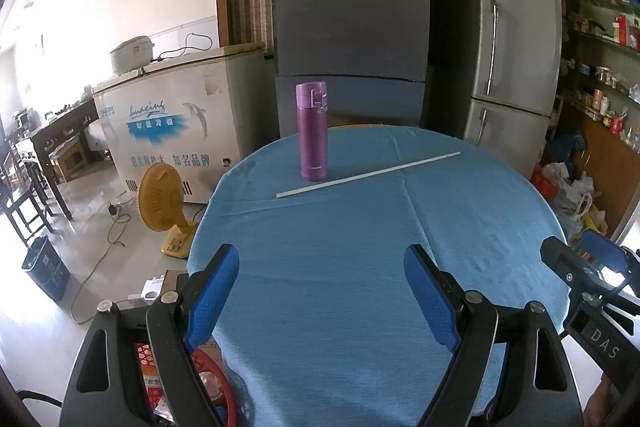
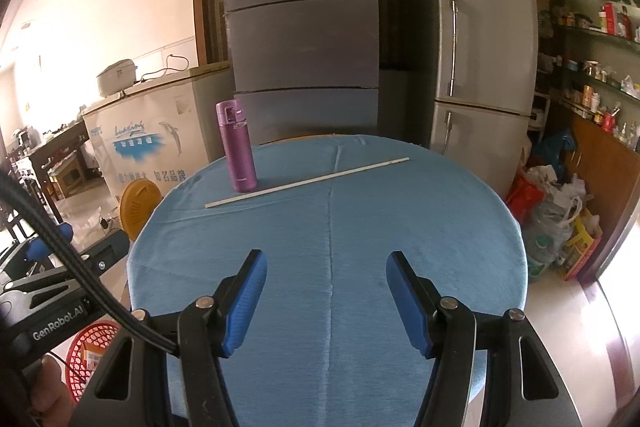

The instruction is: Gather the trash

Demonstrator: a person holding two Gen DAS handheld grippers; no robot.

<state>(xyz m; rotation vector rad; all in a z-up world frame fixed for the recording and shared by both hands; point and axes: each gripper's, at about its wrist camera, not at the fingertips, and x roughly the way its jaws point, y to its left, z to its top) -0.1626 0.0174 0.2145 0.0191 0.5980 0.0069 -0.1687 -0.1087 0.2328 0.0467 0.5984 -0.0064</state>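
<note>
A round table with a blue cloth (image 1: 360,247) (image 2: 328,247) carries a purple flask (image 1: 312,131) (image 2: 237,146), upright at the far left, and a long thin white strip (image 1: 368,175) (image 2: 308,182) lying across in front of it. My left gripper (image 1: 320,279) is open and empty above the near left edge of the table. My right gripper (image 2: 326,287) is open and empty above the near middle. A red mesh basket (image 1: 208,383) (image 2: 92,351) with wrappers in it stands on the floor below the table's left edge.
A yellow fan (image 1: 160,203) and a dark bin (image 1: 46,267) stand on the floor at the left by a chest freezer (image 1: 172,115). Fridges (image 1: 508,39) stand behind the table. Bags (image 2: 556,211) lie on the floor at the right below shelves.
</note>
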